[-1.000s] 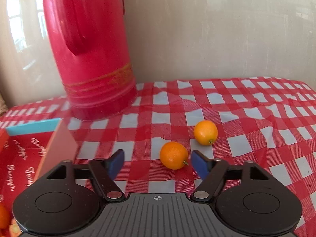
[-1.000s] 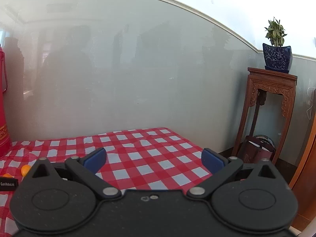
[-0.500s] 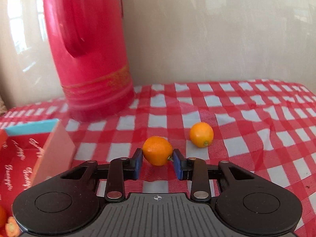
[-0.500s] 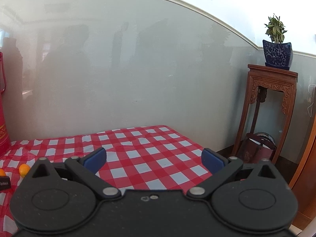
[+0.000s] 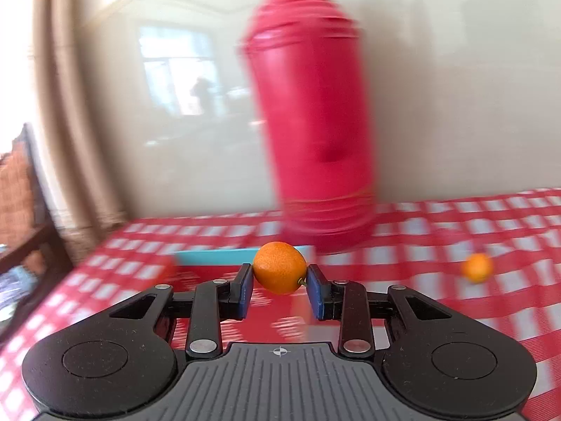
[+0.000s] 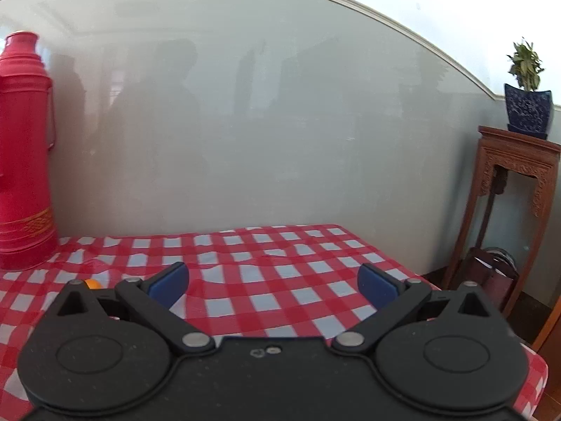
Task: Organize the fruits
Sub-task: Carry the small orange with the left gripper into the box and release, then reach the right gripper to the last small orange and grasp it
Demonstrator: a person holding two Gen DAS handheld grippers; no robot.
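My left gripper is shut on a small orange and holds it lifted above the checked tablecloth, over a red box with a light blue edge. A second small orange lies on the cloth to the right; a sliver of it shows in the right wrist view behind the left finger. My right gripper is open and empty above the cloth.
A tall red thermos stands at the wall behind the box; it also shows in the right wrist view. A wooden chair is at the left. A carved stand with a potted plant is off the table's right edge.
My left gripper closed on the nearer orange, lifted it and swung left toward the red box. The right gripper turned left, so the thermos came into its view.
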